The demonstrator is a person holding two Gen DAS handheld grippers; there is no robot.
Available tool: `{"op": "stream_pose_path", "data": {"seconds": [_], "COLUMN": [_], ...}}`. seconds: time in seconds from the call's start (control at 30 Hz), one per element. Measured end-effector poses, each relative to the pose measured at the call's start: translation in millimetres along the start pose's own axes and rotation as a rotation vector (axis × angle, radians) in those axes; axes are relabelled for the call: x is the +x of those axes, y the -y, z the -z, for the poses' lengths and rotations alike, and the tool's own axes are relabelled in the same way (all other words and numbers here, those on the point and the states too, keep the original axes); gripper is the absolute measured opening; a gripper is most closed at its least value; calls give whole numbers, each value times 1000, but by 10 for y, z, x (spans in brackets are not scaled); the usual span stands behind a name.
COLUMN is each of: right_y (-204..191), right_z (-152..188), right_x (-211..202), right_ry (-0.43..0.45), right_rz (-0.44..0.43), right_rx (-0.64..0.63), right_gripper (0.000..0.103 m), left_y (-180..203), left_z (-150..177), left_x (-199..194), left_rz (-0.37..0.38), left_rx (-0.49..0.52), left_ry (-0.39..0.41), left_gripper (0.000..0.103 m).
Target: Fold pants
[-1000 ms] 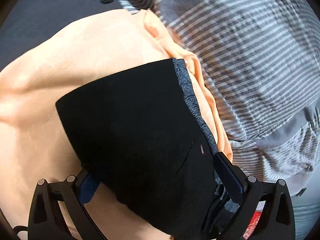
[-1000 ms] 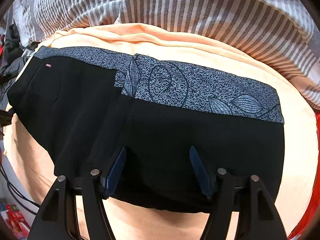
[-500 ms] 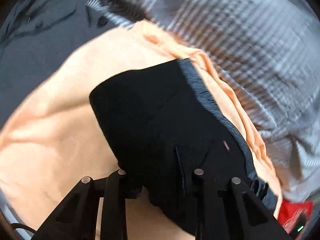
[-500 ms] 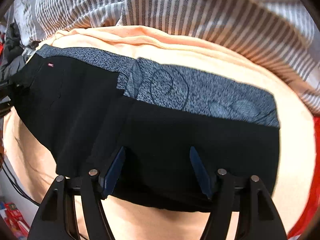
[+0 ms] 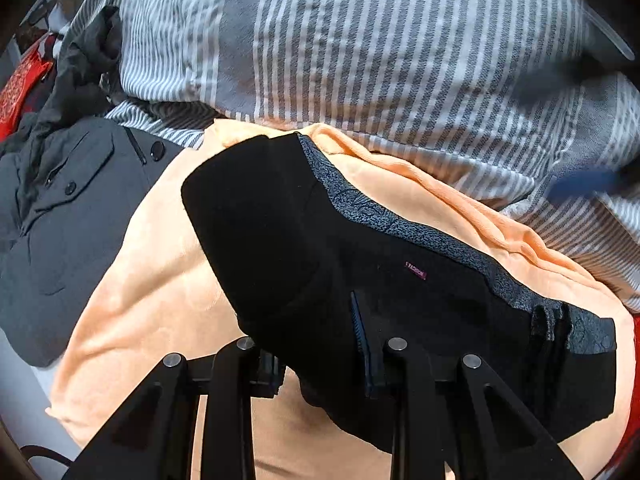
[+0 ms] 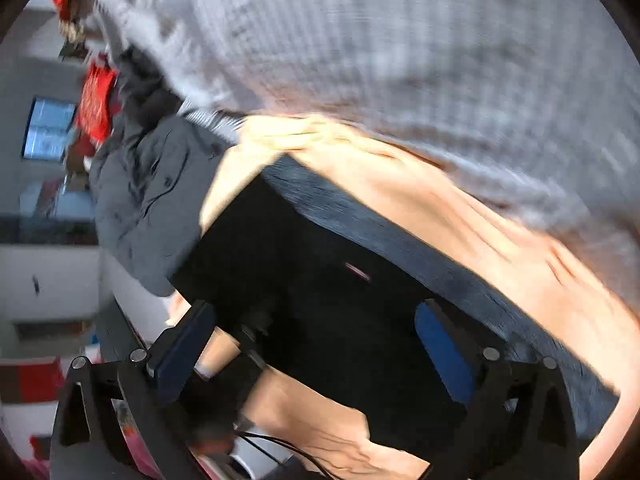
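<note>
Left wrist view: left tongs (image 5: 320, 344) at bottom centre, jaws narrow, pinching near edge of black pants (image 5: 360, 264). Pants lie folded across frame centre on orange sheet (image 5: 152, 280), patterned grey waistband (image 5: 400, 228) along far edge, small magenta label (image 5: 415, 270) just below it. Striped duvet (image 5: 380, 48) fills upper frame; dark grey jacket (image 5: 60, 208) at left.

Right wrist view, blurred: right tongs (image 6: 316, 340) at bottom, jaws wide and opening, blue pads (image 6: 440, 344) apart above pants (image 6: 320, 264), gripping nothing.
</note>
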State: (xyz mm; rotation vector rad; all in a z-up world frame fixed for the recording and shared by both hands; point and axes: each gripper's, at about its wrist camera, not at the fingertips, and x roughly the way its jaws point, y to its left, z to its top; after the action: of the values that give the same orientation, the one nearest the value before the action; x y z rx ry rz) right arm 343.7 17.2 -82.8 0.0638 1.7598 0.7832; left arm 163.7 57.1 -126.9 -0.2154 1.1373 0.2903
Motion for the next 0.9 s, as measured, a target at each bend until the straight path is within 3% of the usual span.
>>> {"op": "stream_pose_path", "data": {"seconds": [0.27,0.47,0.5,0.57,0.6,0.63,0.67,0.83,0.9], "right_y": [-733,-790,-773,-709,-653,-585,-543,-225,-21], "right_z": [-633,-590,-547,-494,-464,-427,-402,-45,154], "right_x": [823,1385,1414,1338,1263,1160,1061,505,229], "right_ry": [-287,-475,-485,-456,-425,-384,-347,-151,-62], "right_rz": [19,112,121,130,138,122,105,-38,-132], "right_rx": [-109,-160,-169,-175,-178,-172,-166,-111,-49], "right_gripper": [101,100,90,68,45,31,23,18,18], "left_y": [43,122,134,181,202,219,255,567,708], "left_z": [42,71,71,77,81,84,92,104,102], "left_x": [-85,-161,-168,-188,-193,-198,-221,-456,-581], "left_rz": [8,3,3,4,4,15,25,68,89], "left_rx": [37,91,100,126,135,141,153,230,255], "left_ry": [35,65,69,70,67,62,63,82,84], "left_gripper": [29,29,29,29,29,29,29,29,29]}}
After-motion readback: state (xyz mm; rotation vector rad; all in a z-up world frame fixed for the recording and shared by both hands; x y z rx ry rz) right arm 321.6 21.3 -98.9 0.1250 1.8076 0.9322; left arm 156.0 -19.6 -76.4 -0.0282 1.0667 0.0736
